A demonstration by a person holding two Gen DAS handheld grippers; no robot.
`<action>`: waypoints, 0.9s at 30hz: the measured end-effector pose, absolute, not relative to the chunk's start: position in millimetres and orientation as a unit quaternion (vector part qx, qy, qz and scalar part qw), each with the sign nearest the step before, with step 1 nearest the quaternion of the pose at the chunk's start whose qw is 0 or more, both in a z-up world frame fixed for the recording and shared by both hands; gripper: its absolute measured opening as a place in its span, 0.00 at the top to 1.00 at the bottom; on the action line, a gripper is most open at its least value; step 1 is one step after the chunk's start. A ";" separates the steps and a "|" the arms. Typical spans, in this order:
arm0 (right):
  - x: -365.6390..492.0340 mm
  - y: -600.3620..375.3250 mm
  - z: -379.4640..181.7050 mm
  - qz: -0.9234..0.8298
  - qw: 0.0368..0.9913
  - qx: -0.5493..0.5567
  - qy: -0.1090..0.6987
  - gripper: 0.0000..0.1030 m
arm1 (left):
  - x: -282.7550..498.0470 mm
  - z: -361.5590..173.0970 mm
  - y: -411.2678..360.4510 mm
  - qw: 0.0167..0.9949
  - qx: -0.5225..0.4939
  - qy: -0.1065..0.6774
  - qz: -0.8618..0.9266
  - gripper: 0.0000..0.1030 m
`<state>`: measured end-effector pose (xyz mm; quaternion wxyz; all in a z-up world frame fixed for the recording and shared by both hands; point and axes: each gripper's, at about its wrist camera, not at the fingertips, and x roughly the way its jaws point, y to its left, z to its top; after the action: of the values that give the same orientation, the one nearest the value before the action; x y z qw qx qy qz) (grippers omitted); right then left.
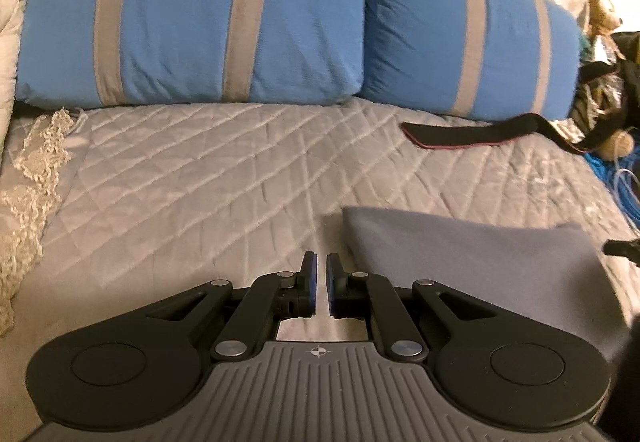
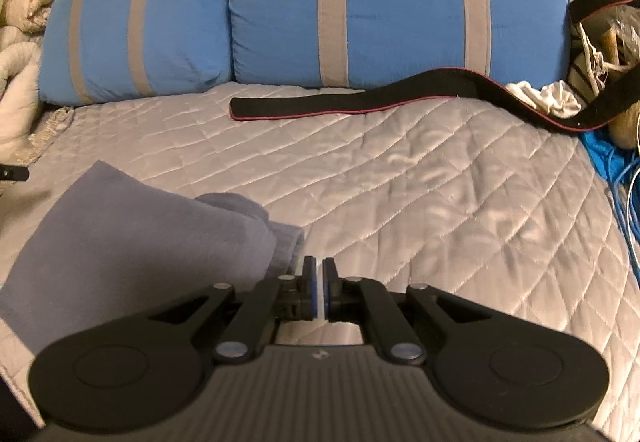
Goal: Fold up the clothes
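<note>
Left wrist view: the left claw (image 1: 320,284) hangs over the grey quilt (image 1: 192,178) on the bed. Its two fingers are almost pressed together, with only a thin gap, and nothing is between them. The blue-grey cloth (image 1: 460,262) lies just to the claw's right, flat, with a smooth straight edge. Two blue pillows (image 1: 192,14) sit at the back, and a black strap (image 1: 472,132) lies in front of them.

Right wrist view: the right claw (image 2: 319,286) is also nearly pressed together and holds nothing. The cloth lies to its left. It looks folded over, with a thicker rolled bit of fabric poking out by the claw.

So the cloth sits between the two claws, flat on the quilt, touched by neither. It could be neatly done, or it could need one more fold; I cannot tell which.

If it gets another fold, I think each claw should spread wide, pinch a corner through all the layers, lift both sides evenly, and lay the edges straight on top.
</note>
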<state>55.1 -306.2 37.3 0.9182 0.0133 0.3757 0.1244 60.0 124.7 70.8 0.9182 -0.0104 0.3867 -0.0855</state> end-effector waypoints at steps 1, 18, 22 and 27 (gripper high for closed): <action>53.7 -308.1 38.3 0.127 0.917 0.019 0.377 0.81 | 54.9 71.8 123.8 0.917 -0.013 0.388 -0.090 0.94; 70.9 -344.8 19.9 0.256 0.807 0.264 0.463 0.00 | 50.2 36.2 143.6 0.828 -0.216 0.475 -0.205 0.30; 79.0 -344.9 5.1 0.256 0.790 0.278 0.483 0.00 | 61.9 9.7 152.8 0.788 -0.273 0.509 -0.215 0.24; 88.3 -345.8 -14.5 0.276 0.761 0.310 0.498 0.00 | 74.7 -19.3 161.0 0.747 -0.331 0.530 -0.230 0.24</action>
<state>88.3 -345.8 -14.5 0.7612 0.3100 0.4982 0.2763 74.7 161.0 -19.3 0.7466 -0.3306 0.5298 -0.2295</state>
